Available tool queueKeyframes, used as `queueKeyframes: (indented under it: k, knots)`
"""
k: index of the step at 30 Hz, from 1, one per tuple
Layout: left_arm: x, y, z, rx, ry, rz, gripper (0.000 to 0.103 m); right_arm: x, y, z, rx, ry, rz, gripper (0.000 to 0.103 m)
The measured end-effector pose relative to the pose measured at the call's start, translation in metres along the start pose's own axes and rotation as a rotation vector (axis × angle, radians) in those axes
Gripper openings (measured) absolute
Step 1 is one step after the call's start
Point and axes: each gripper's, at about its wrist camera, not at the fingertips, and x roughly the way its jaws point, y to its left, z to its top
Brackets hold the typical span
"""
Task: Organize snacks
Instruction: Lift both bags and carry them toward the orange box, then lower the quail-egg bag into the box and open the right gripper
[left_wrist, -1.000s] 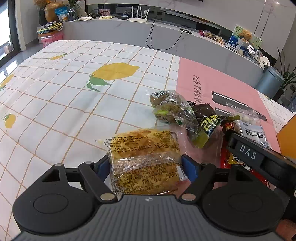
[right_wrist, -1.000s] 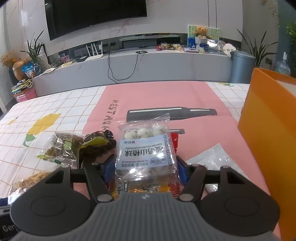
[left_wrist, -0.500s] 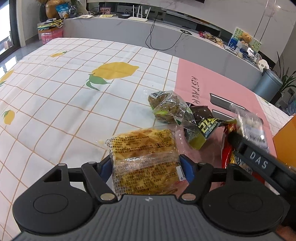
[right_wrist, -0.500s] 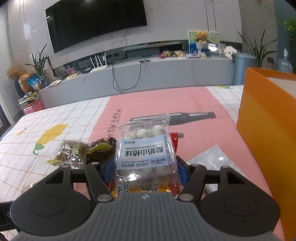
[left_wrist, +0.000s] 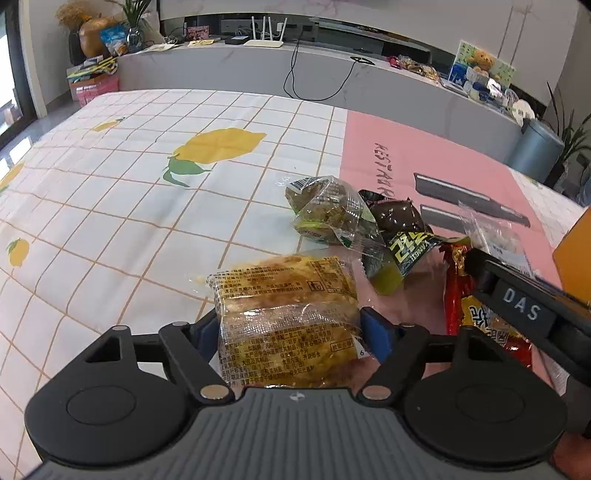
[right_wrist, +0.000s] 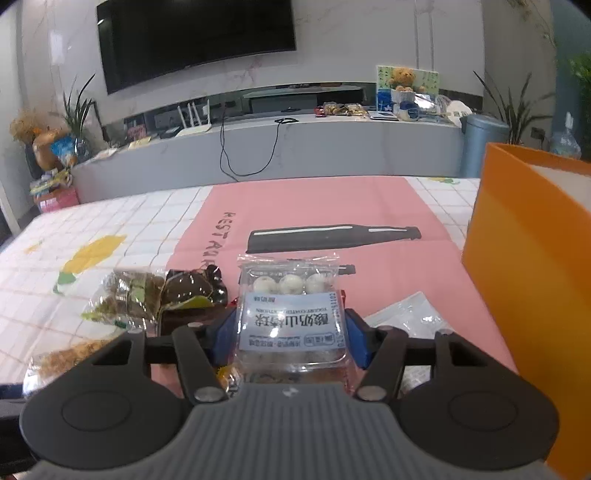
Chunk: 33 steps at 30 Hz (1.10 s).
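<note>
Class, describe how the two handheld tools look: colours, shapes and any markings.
Both match: the left tool and right tool have ribbed grey bodies, black linkage arms with round discs and silver pivots, and blue pads. In the left view, the right tool's side reads "DAS" in white.

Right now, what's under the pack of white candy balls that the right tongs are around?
A red and yellow snack wrapper peeks out beneath the pack of white candy balls, above the pink tablecloth. The pack and the tongs cover the rest, so nothing more shows under it.

A large black wall-mounted television (right_wrist: 195, 35) is hanging above a long grey marble console (right_wrist: 332, 147); a white router (left_wrist: 263, 37) is sitting there, a round blue-grey bin (right_wrist: 480, 142) standing beside.
</note>
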Motion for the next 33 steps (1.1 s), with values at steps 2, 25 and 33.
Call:
queueKeyframes:
  k: [2, 25, 33]
  knots:
    - [-0.002, 0.003, 0.000, -0.018, -0.010, -0.026, 0.081, -0.003, -0.001, 0.000, 0.008, -0.021, -0.004, 0.059]
    - [-0.096, 0.017, 0.021, -0.084, -0.190, -0.258, 0.074, -0.080, -0.004, 0.032, 0.016, -0.213, 0.076, 0.059]
    - [-0.143, 0.005, 0.026, -0.054, -0.276, -0.333, 0.074, -0.144, -0.032, 0.051, 0.067, -0.309, 0.134, 0.059]
